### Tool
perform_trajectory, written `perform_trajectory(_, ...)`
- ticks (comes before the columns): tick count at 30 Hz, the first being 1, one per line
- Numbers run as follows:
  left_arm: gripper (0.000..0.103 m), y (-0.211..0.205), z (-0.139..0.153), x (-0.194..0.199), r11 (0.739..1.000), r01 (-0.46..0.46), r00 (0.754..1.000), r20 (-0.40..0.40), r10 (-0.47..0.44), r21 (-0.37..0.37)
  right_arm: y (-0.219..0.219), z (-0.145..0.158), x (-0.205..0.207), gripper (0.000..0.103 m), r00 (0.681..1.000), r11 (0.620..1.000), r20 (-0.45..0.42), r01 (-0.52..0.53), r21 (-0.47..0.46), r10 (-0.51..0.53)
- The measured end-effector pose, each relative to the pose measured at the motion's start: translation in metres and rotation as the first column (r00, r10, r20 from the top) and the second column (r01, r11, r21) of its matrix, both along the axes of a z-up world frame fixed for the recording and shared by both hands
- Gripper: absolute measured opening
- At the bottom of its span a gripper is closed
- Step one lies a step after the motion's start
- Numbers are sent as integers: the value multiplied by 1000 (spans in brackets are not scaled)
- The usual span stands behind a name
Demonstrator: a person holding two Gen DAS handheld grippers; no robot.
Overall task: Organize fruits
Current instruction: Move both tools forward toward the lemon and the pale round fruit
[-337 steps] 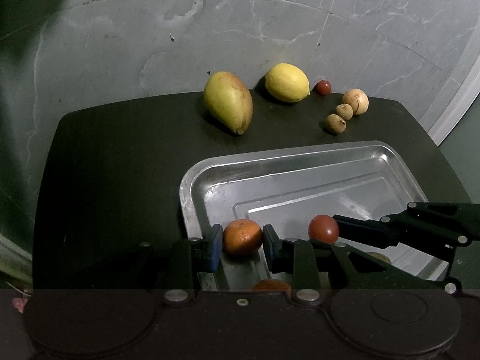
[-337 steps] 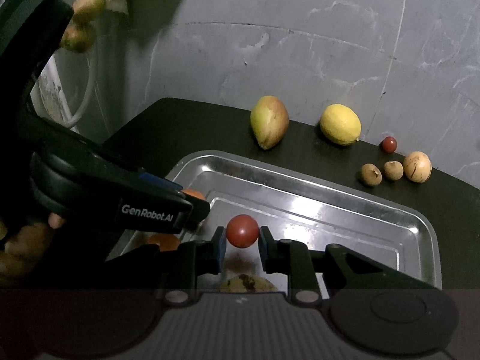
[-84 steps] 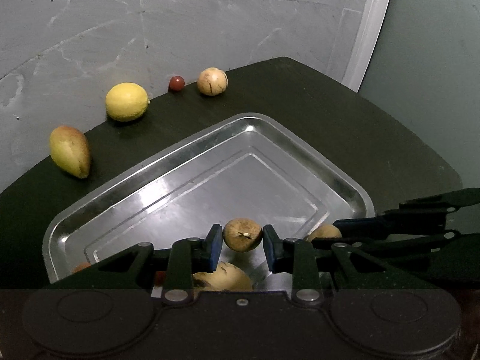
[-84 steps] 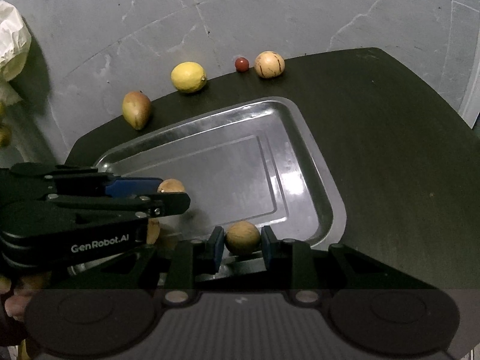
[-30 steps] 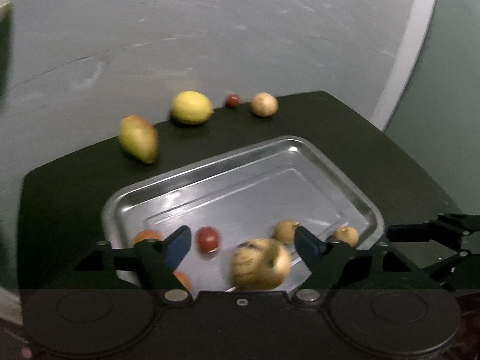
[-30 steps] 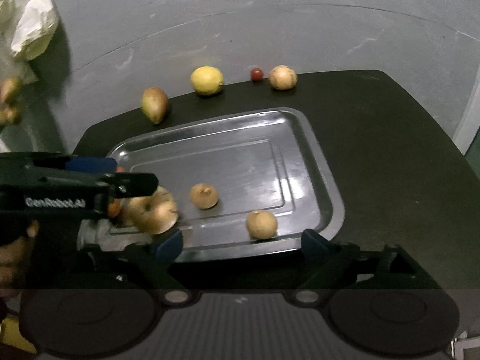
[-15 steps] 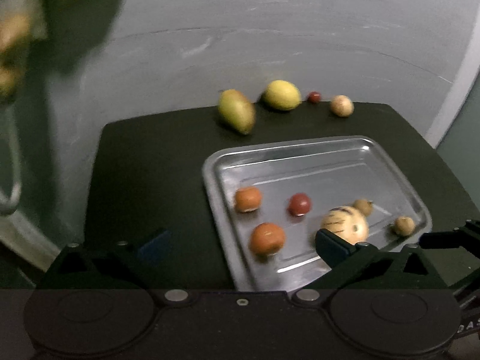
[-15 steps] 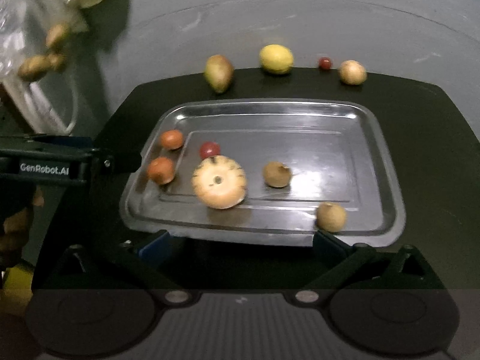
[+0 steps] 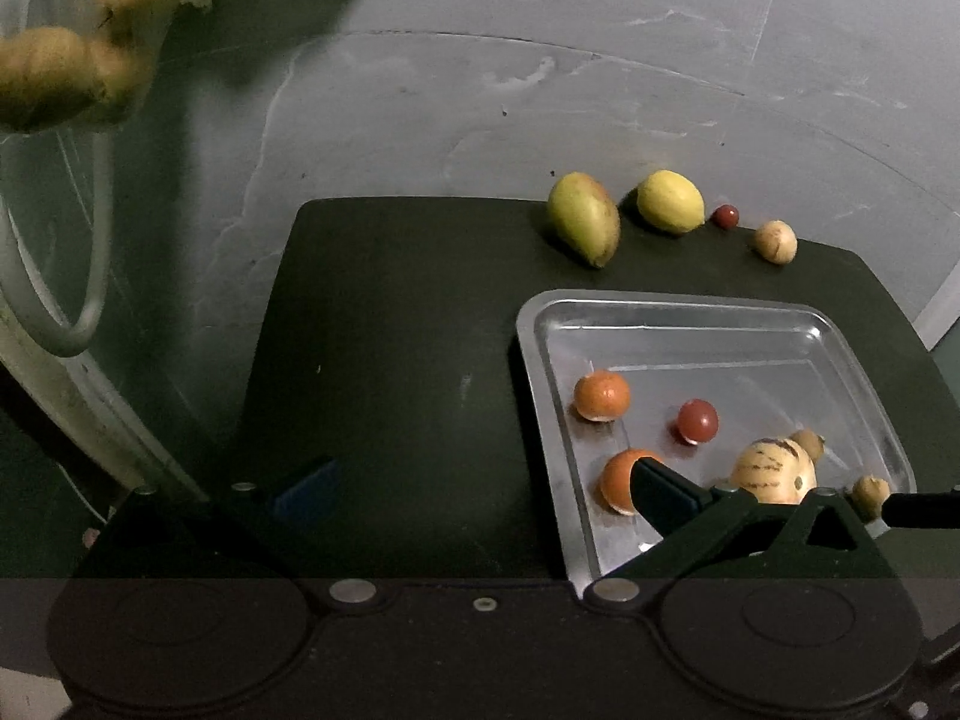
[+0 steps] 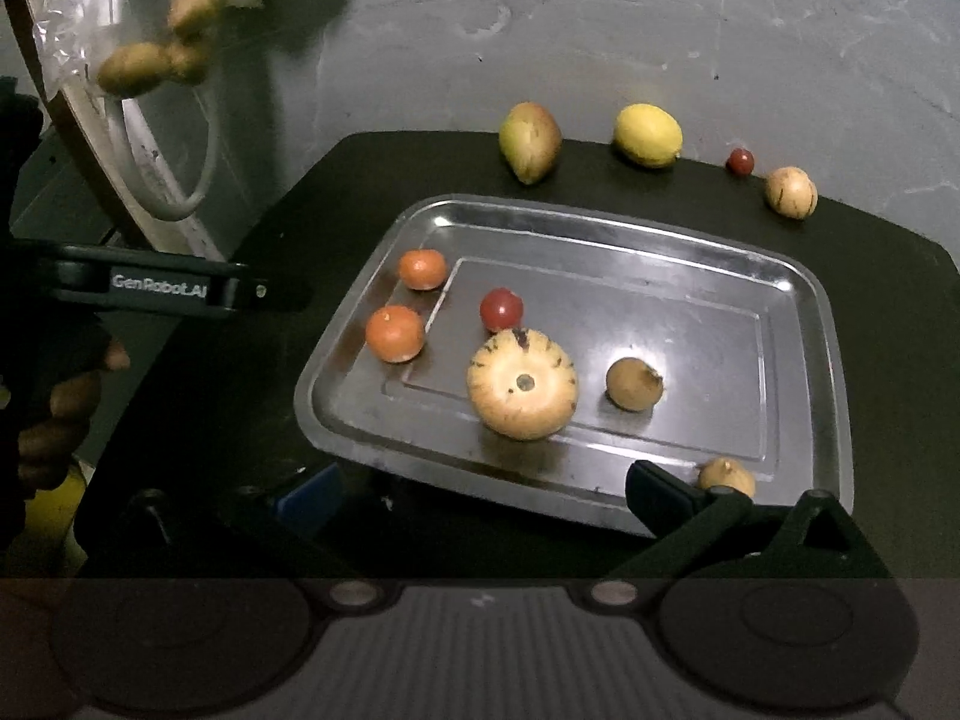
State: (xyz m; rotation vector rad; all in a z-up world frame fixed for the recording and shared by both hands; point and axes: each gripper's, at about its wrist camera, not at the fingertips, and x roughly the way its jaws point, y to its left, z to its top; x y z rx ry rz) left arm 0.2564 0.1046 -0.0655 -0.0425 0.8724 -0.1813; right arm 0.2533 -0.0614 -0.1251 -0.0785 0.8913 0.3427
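Six fruits are now held in the tray, the two small brown ones newly set at five o'clock. Both the left gripper and right gripper are drawn back, spread wide and empty; four fruits remain at twelve o'clock.

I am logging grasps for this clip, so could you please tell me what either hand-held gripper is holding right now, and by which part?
Nothing is held. The left hand-held gripper and right hand-held gripper are both wide open and empty.

I'm seeing my right gripper gaping wide over the tray, six fruits lying inside.
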Motion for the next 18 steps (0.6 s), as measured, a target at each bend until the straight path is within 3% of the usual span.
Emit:
perform_trajectory(12,102,-54,13,27,999,31,999,29,-32,21,-32,-1,20,103,999,1000,37,-20,15,19)
perform_trajectory(18,102,-78,16,42,999,15,1000,27,-16,34,-55,6,35,103,995,997,104,-15,70,7)
